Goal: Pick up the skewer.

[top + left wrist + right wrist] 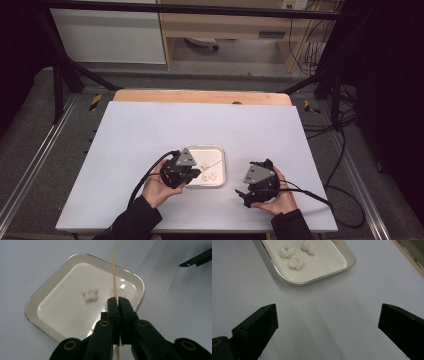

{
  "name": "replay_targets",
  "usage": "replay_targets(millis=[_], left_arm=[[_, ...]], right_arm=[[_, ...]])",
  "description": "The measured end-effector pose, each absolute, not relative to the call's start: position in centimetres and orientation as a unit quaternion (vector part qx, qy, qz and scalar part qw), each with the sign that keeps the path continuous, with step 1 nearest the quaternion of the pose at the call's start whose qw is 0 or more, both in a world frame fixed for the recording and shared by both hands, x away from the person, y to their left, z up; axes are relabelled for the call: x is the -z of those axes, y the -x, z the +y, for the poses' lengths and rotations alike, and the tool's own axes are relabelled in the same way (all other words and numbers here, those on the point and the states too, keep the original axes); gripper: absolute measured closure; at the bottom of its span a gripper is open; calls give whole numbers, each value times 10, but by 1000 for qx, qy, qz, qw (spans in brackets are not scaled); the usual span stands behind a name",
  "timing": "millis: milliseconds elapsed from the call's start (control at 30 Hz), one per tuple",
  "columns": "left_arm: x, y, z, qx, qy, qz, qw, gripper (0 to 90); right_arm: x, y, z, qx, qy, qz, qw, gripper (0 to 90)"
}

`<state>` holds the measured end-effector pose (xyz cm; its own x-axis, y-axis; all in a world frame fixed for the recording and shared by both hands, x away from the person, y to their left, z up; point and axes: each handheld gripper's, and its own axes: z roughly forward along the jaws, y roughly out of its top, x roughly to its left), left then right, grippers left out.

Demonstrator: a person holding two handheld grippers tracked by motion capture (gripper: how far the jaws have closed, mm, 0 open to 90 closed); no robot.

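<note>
A shallow white tray (pixel 222 155) with a metal rim sits on the white table, holding three small white puffy lumps (pixel 295 262). My left gripper (pixel 117 299) is shut on a thin wooden skewer (pixel 114 272), which points out over the tray (pixel 45 297) above the lumps (pixel 90 294). In the high view the left gripper (pixel 197 173) hangs at the tray's left edge with the skewer (pixel 214 164) slanting across it. My right gripper (pixel 245 192) is off to the right of the tray, its jaws wide open over bare table, and the tray (pixel 348 262) lies ahead of it.
The white tabletop (pixel 150 130) has a wooden strip (pixel 200 96) along its far edge. Black frame rails and cables (pixel 345 150) run around the table. Cables trail from both grippers toward the front edge.
</note>
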<state>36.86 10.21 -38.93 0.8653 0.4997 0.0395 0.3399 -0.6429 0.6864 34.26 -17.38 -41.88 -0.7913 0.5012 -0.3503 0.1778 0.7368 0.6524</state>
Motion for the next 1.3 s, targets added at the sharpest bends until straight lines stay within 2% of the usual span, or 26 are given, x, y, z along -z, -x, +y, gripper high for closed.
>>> replay_targets(millis=[333,633,1300], left_arm=[[385,-365,75,-108,-909,205,346,885],[384,-365,58,-103,-918,189,333,885],[387,-361,38,-92,-928,167,320,885]], right_arm=[[417,-340,-167,-296,-157,900,278,52],[416,-337,-166,-285,-119,902,300,105],[419,-338,-158,-259,-4,907,331,370]])
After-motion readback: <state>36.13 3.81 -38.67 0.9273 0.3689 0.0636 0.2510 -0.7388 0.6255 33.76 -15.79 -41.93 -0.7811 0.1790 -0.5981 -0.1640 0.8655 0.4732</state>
